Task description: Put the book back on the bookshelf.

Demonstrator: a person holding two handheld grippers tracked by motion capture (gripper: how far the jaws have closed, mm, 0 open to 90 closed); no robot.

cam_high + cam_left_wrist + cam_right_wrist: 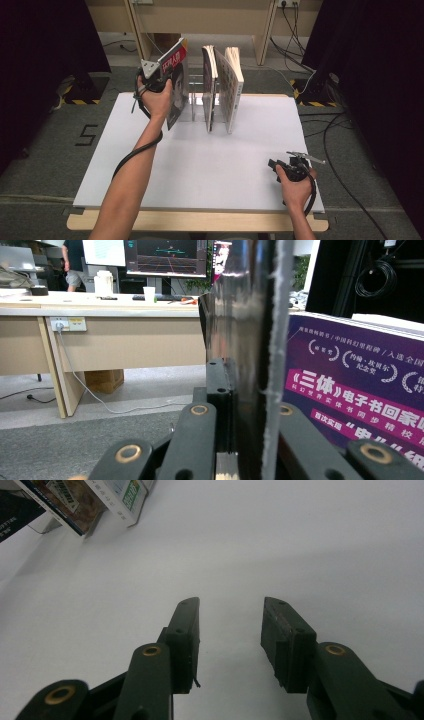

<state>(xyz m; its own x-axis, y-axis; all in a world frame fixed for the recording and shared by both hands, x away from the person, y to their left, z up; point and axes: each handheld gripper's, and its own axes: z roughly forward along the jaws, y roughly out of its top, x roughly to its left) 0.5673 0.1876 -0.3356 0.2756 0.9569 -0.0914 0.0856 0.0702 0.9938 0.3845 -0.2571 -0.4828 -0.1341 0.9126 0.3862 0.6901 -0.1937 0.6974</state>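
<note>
One dark-covered book (176,85) with a red spine, held upright and tilted at the back left of the white table top (200,160), just left of a clear bookstand (196,100). Clamped near its upper edge by the left gripper (161,75), jaws closed tight on the cover; seen edge-on between those jaws in the left gripper view as a glossy black cover (240,355) with a ragged pale page edge. Lower corner of the book down close to the table surface; contact there not clear.

Two more books beside it to the right: one thin, standing upright in the stand (210,90), and one with a chequered cover (232,90) leaning against it. Three books in all. A purple cover with white and pink print (360,385) close on the right in the left gripper view.

Right gripper (280,166) well apart from the books, resting low at the near right of the table, jaws parted with nothing between them (230,630), only bare white surface ahead. Book corners (75,502) at the upper left of the right gripper view.

Two forearms entering from the near edge, a black cable (132,155) trailing along the left one.
</note>
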